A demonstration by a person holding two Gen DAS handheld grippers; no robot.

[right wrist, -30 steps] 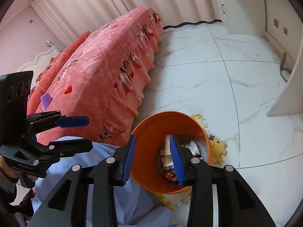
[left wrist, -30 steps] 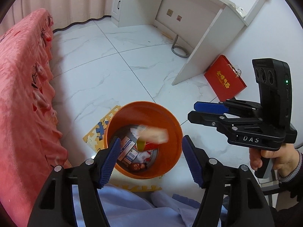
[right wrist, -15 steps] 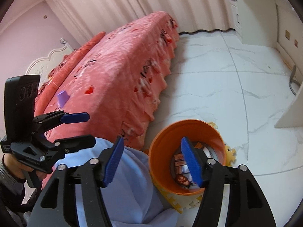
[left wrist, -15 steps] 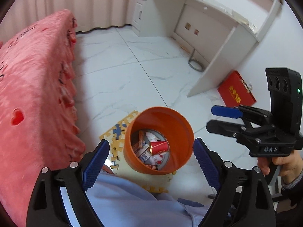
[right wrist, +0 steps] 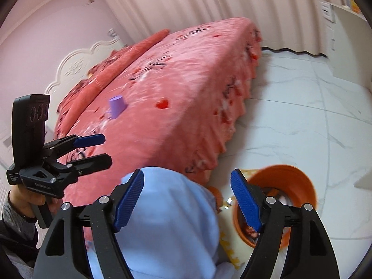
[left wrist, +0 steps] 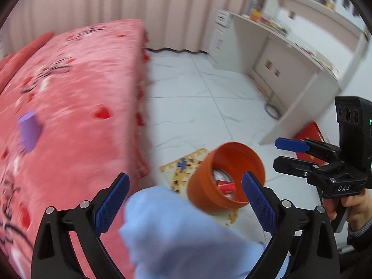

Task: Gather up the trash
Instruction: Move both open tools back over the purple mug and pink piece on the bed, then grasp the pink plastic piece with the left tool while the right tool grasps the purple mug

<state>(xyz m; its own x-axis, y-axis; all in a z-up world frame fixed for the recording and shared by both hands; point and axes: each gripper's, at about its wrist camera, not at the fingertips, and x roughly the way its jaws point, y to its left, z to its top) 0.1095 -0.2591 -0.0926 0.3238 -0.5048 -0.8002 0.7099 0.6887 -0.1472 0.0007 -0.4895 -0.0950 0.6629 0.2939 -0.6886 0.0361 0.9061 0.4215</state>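
Several pieces of trash already lie in the orange bin (left wrist: 226,175), which stands on the floor just beside the bed (left wrist: 69,107). One purple cup (right wrist: 117,107) sits on the bed, well apart from the bin, likely next. The left gripper (left wrist: 183,200) and right gripper (right wrist: 187,200) both have fingers spread wide, holding nothing

Bright, even daylight fills both views, coming softly through the pale pleated curtain (right wrist: 209,4). Shadows are faint. Motion blur smears the pink patterned bedspread (left wrist: 69,88), the round orange plastic bin (right wrist: 290,181) and the white shelving (left wrist: 302,0). The glossy white marble floor (right wrist: 313,116) shows mild sheen. Fisheye distortion bends the edges, with dark vignetted corners.
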